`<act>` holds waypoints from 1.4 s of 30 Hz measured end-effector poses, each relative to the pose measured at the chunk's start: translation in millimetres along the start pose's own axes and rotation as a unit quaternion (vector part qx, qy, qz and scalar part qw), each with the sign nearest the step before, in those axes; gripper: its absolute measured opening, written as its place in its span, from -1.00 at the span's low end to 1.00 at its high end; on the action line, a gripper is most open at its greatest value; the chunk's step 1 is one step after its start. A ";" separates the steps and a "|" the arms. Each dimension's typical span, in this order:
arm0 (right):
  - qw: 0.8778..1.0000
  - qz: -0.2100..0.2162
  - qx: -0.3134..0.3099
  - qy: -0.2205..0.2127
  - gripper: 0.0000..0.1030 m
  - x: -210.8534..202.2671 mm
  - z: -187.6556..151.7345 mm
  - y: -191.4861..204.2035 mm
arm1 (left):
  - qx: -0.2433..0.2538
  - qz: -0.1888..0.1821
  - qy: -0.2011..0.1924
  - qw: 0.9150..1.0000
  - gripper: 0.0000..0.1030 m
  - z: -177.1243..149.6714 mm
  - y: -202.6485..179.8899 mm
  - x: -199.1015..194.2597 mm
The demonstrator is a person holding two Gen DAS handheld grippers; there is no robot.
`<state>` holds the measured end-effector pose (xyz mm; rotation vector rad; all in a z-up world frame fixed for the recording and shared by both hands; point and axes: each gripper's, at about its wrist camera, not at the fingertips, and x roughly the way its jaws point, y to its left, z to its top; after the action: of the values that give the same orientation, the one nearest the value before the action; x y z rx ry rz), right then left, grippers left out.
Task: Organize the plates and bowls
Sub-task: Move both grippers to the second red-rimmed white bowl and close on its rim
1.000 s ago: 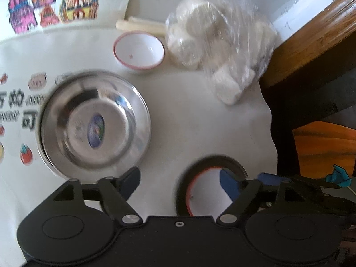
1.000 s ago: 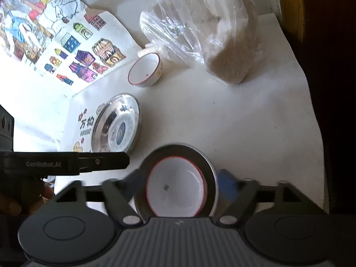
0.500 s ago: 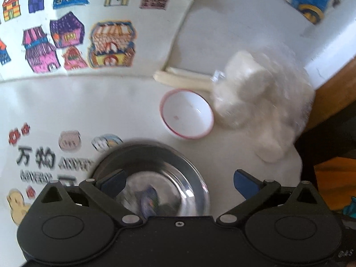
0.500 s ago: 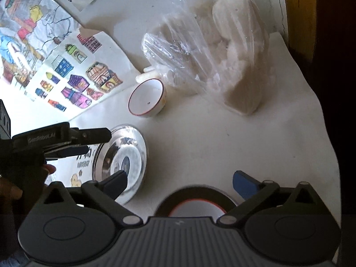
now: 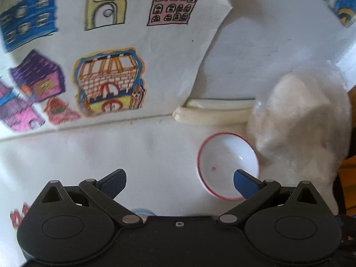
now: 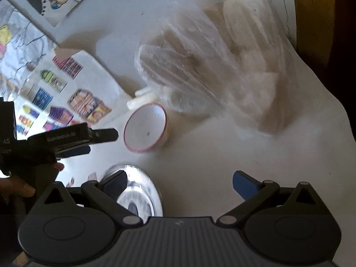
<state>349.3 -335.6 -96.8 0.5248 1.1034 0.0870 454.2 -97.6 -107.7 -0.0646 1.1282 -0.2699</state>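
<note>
A small white bowl with a red rim point(image 5: 228, 165) stands on the white table, close in front of my left gripper point(image 5: 179, 179), which is open and empty, its right fingertip point(image 5: 243, 182) over the bowl's near edge. The bowl also shows in the right wrist view point(image 6: 145, 132), with the left gripper point(image 6: 98, 140) just left of it. A steel plate point(image 6: 136, 191) lies nearer, partly behind my right gripper's left finger. My right gripper point(image 6: 179, 181) is open and empty above the table. The dark bowl with the red-rimmed white inside is out of view.
A clear plastic bag of white buns point(image 6: 213, 71) lies behind and right of the small bowl, also in the left wrist view point(image 5: 304, 120). Pale sticks point(image 5: 211, 112) lie behind the bowl. Coloured house drawings point(image 5: 106, 84) cover the back wall. The table's right edge point(image 6: 329, 93) borders dark wood.
My left gripper moved forward past the steel plate to the small bowl. My right gripper opened, let go of the dark bowl and pulled up and away from it.
</note>
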 end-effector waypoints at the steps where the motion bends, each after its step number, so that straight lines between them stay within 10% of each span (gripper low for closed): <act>1: 1.000 -0.004 0.002 -0.006 1.00 5.3 1.5 3.3 | 0.004 -0.001 0.001 1.000 0.99 3.1 0.9 4.2; 10: 0.998 -0.049 0.008 -0.024 0.96 46.7 17.5 22.8 | 0.034 -0.006 0.019 0.999 0.99 22.2 3.4 32.3; 24: 0.998 -0.055 -0.019 -0.009 0.07 81.4 28.7 32.4 | 0.041 0.001 0.041 0.998 0.95 19.8 -9.5 48.8; 33: 1.000 -0.026 0.000 0.002 -0.39 90.2 32.7 32.5 | 0.018 -0.018 0.045 0.999 0.26 14.6 -16.5 51.9; 38: 1.000 -0.010 0.000 0.006 -0.61 89.7 33.3 33.3 | -0.002 -0.041 0.060 0.997 -0.76 11.2 -26.1 59.2; 42: 1.000 -0.003 0.002 0.012 -0.66 88.4 33.8 29.9 | -0.004 -0.033 0.062 0.998 -0.85 6.5 -37.4 59.7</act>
<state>425.0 -293.2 -145.0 0.5248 1.1296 0.0863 477.1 -148.8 -150.6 -0.0932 1.2520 -0.3307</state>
